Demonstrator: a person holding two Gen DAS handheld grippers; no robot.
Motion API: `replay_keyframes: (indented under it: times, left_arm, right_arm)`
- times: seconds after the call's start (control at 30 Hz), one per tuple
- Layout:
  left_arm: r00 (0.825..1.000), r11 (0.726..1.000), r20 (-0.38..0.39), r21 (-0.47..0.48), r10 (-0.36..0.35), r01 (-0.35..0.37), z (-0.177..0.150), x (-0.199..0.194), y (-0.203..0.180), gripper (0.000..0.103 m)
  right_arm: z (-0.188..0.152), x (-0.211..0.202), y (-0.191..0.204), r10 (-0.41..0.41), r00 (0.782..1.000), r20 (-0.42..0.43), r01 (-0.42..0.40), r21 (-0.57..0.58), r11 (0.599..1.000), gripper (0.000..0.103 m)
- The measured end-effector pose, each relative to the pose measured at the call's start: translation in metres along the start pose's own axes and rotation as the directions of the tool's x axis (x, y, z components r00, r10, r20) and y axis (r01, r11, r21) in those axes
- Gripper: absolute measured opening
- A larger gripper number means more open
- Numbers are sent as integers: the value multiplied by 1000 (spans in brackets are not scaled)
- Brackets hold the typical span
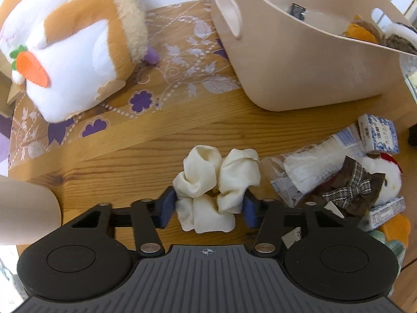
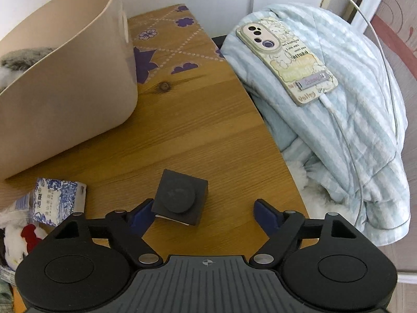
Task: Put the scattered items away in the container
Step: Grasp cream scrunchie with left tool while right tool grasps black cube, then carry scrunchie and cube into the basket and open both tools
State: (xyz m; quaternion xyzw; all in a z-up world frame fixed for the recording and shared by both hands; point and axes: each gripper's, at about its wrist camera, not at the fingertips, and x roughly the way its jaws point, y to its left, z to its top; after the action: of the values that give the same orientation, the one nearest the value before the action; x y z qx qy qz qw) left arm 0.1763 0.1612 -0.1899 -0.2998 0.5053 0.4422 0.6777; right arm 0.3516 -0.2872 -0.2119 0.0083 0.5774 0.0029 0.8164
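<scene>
My left gripper (image 1: 208,207) is shut on a cream fabric scrunchie (image 1: 216,182) just above the wooden table (image 1: 130,151). The beige container (image 1: 286,60) stands beyond it at the upper right and holds several items. My right gripper (image 2: 206,214) is open over the table. A small black box (image 2: 179,199) lies between its fingers, touching the left fingertip (image 2: 142,212). The container wall (image 2: 65,83) fills the left of the right wrist view.
A big plush rabbit (image 1: 67,52) with a carrot sits at the upper left. A pile of tissue packs (image 1: 379,133), a mask packet (image 1: 310,172) and a small plush (image 1: 385,177) lies right of the scrunchie. A phone (image 2: 286,60) on a blue blanket (image 2: 351,130) lies beyond the table's right edge.
</scene>
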Motion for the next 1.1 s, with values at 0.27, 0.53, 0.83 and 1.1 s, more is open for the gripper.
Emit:
replay_keyframes:
  times: [0.27, 0.53, 0.83, 1.1]
  left_arm:
    - [1000, 1000, -1, 17, 0, 0, -4, -2, -9, 15]
    - [1000, 1000, -10, -8, 2, -2, -17, -7, -4, 15]
    - [1000, 1000, 8, -19, 5, -5, -21, -15, -4, 15]
    - [998, 1000, 55, -21, -14, 15, -18, -30, -5, 15]
  right_arm:
    - [-1, -8, -2, 13, 1000, 12, -13, -18, 1000, 29]
    - [-10, -11, -8, 42, 999, 26, -42, 12, 999, 29]
    - [-18, -19, -12, 72, 995, 68, -75, 28, 997, 29]
    - [-19, -44, -13, 89, 987, 133, -92, 18, 996, 29]
